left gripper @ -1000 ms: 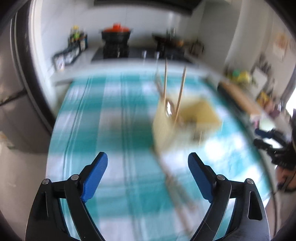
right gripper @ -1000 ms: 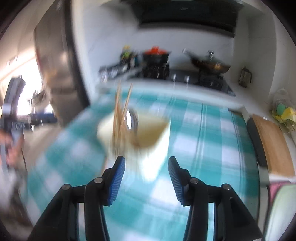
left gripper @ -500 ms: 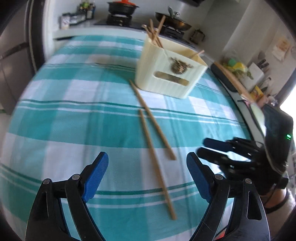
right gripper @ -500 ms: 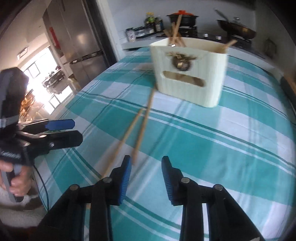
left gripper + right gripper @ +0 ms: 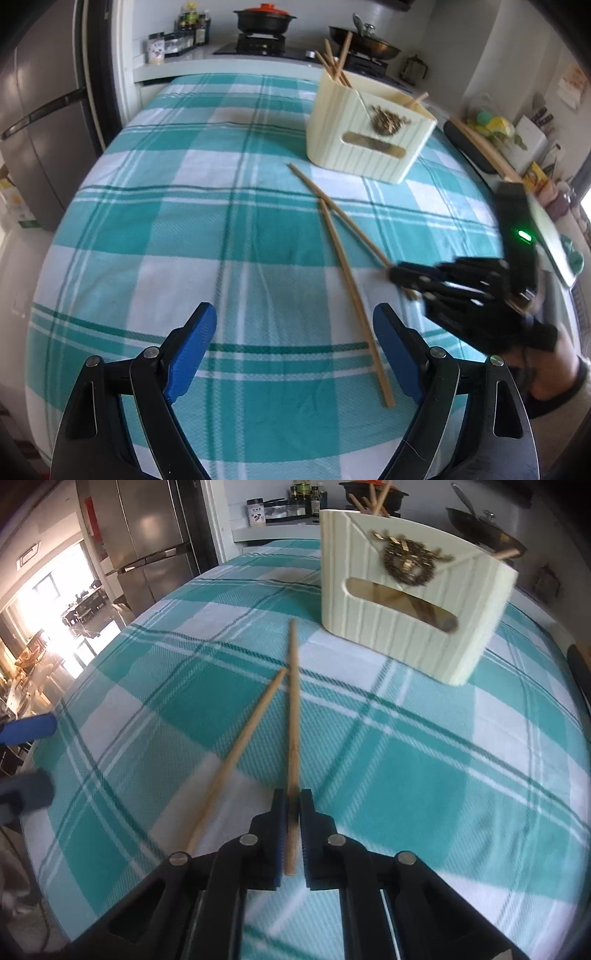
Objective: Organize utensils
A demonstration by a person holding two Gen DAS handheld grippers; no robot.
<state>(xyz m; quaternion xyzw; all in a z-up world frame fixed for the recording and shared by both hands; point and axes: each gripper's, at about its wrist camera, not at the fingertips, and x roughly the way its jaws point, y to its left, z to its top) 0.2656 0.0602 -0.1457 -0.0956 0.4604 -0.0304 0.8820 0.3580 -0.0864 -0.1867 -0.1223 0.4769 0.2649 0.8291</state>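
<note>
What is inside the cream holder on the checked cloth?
Wooden chopsticks stand in the cream holder, tips poking above its rim; another wooden piece leans out the far side. More wood shows through the front slot. The walls hide the rest, so no count is possible.

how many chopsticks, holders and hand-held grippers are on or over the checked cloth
chopsticks lying on the cloth: 2
cream holder: 1
hand-held grippers: 2, left and right
total: 5
More chopsticks stand in the holder, too hidden to count.
</note>
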